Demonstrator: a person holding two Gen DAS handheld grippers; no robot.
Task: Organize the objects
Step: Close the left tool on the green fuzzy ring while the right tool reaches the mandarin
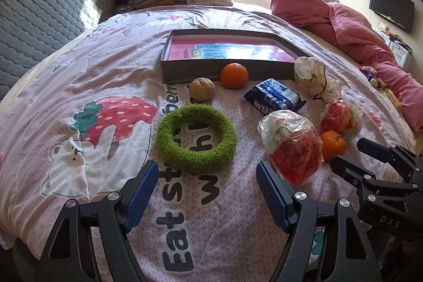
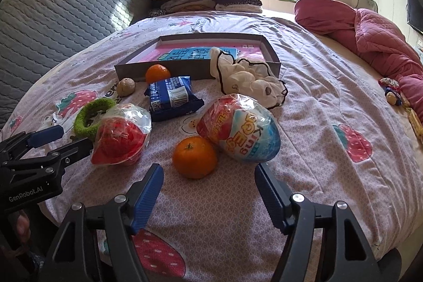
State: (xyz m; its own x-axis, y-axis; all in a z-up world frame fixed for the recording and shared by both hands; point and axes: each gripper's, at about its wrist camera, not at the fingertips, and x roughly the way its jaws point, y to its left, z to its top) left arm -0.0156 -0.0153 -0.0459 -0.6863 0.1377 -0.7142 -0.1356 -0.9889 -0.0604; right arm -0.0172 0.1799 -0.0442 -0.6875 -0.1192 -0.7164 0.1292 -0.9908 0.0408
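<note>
A shallow grey cardboard box [image 1: 227,72] with a glossy pink and blue printed sheet inside lies on the bed [image 1: 105,49], whose quilt is soft cotton printed with strawberries. Against the box's near wall sits a round orange [image 1: 234,75]; beside that, a wrinkled walnut [image 1: 202,89]. Nearer than the walnut lies a fuzzy green knitted ring [image 1: 196,138]. A crinkly blue snack packet [image 1: 275,97] sits near the box's near right corner, and a bunched white cloth [image 2: 246,75] overlaps that corner.

The right wrist view alone shows the blue lettered side of the far wrapped egg-shaped toy [image 2: 239,127] and all of the second orange [image 2: 195,157]; from the left wrist view both are half hidden behind the red cellophane-wrapped egg [image 1: 292,147].

The left claw [image 1: 206,192] is released, empty, just short of the ring. The right claw [image 2: 208,189] is released too, before the second orange.
</note>
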